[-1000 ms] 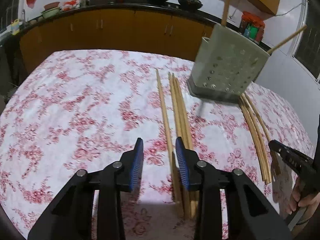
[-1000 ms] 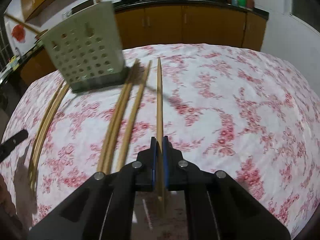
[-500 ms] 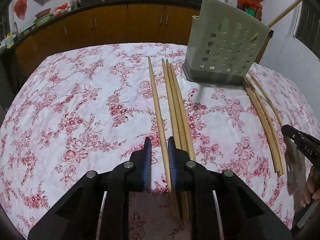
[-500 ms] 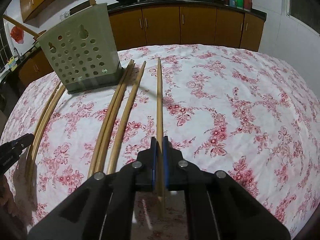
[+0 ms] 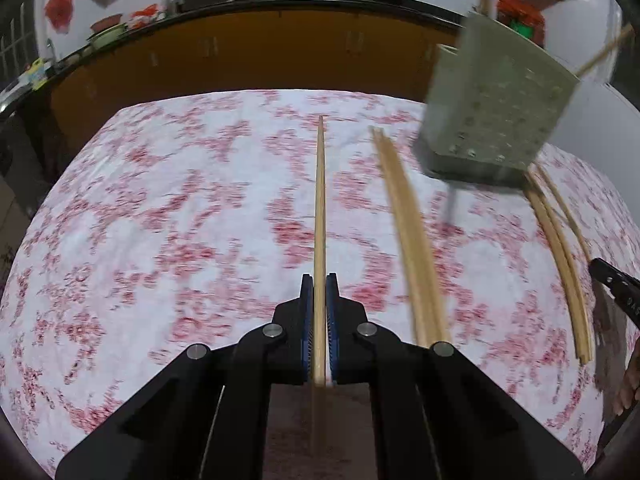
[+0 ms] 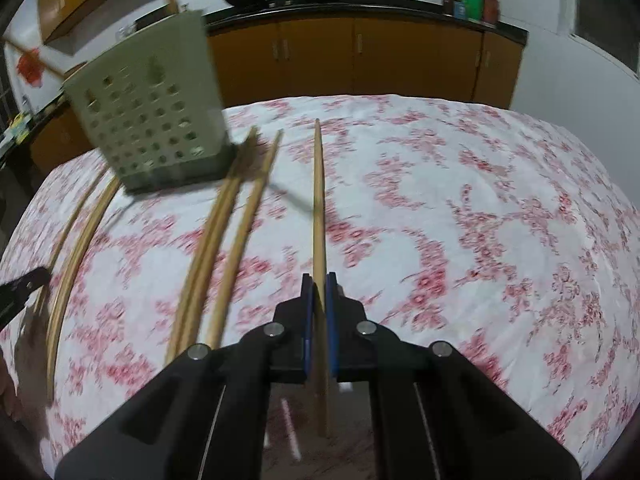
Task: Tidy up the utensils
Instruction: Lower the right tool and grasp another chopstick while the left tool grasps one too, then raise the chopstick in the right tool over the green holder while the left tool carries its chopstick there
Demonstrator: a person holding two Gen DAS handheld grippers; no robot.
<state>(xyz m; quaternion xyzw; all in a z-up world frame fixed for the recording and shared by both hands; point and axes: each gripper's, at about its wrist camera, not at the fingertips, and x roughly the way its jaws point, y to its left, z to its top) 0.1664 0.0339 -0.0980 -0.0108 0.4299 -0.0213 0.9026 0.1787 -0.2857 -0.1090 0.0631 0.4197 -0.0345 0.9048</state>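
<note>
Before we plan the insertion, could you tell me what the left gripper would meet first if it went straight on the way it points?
Likely the floral tablecloth: the left gripper, shut on a chopstick, points down at bare cloth, left of the utensil holder.

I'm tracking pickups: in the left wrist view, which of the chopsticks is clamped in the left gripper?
The lone chopstick running straight up the middle, pinched between the left gripper's blue pads. The others lie loose on the cloth to its right.
</note>
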